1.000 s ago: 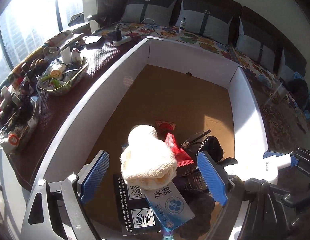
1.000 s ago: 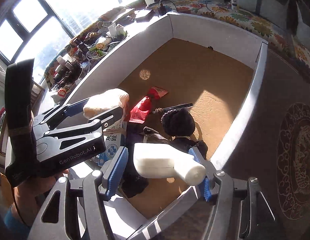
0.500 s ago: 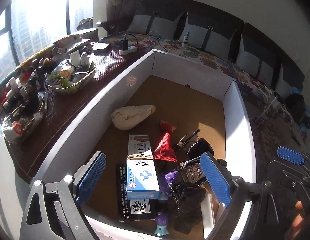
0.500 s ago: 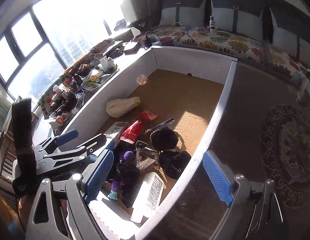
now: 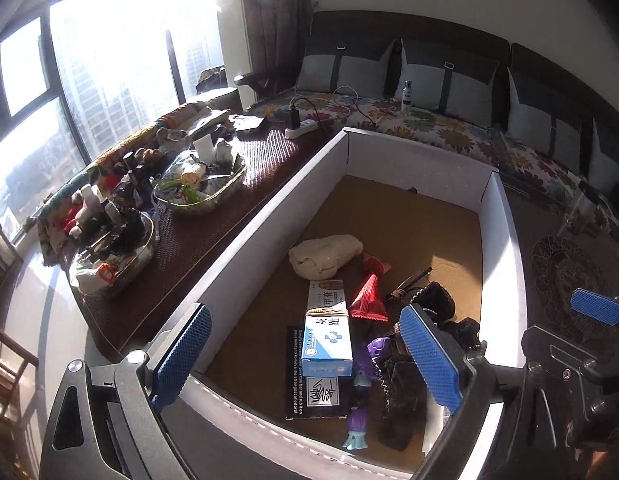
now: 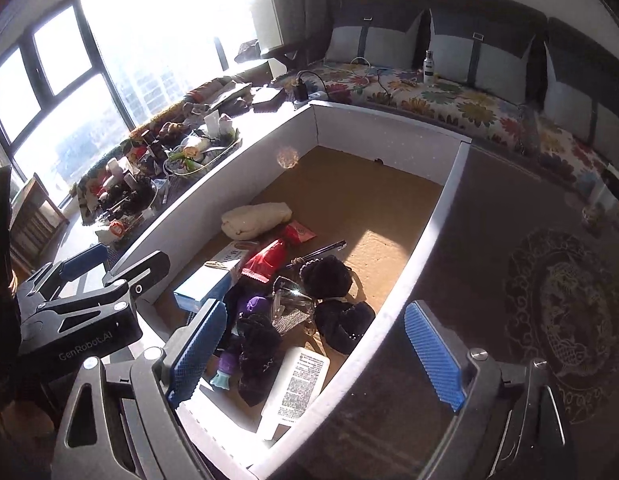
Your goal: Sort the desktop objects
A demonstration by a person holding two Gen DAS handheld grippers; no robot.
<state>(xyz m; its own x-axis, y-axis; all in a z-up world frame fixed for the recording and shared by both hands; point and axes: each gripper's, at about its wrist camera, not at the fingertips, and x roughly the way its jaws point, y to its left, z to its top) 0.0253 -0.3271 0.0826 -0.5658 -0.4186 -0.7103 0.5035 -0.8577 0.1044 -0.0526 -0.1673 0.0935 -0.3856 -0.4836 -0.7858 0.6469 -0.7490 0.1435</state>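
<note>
Sorting, largest first:
box (image 5: 269,216): sitting ahead of both pairs of fingers, stiff white walls holding the heap.
cream knit bundle (image 5: 325,254): lying beyond the left gripper (image 5: 305,360), soft and light; pinching mid-roll is looking best.
blue carton (image 5: 328,338): lying between the left fingers' tips, stiff; long edges are suiting.
white bottle (image 6: 297,388): lying between the right gripper (image 6: 313,352) fingers, probably slippery.
Fingers: both pairs are spreading wide, grasping nothing.
Hidden: dark heap (image 6: 329,280) is blurring together.
</note>
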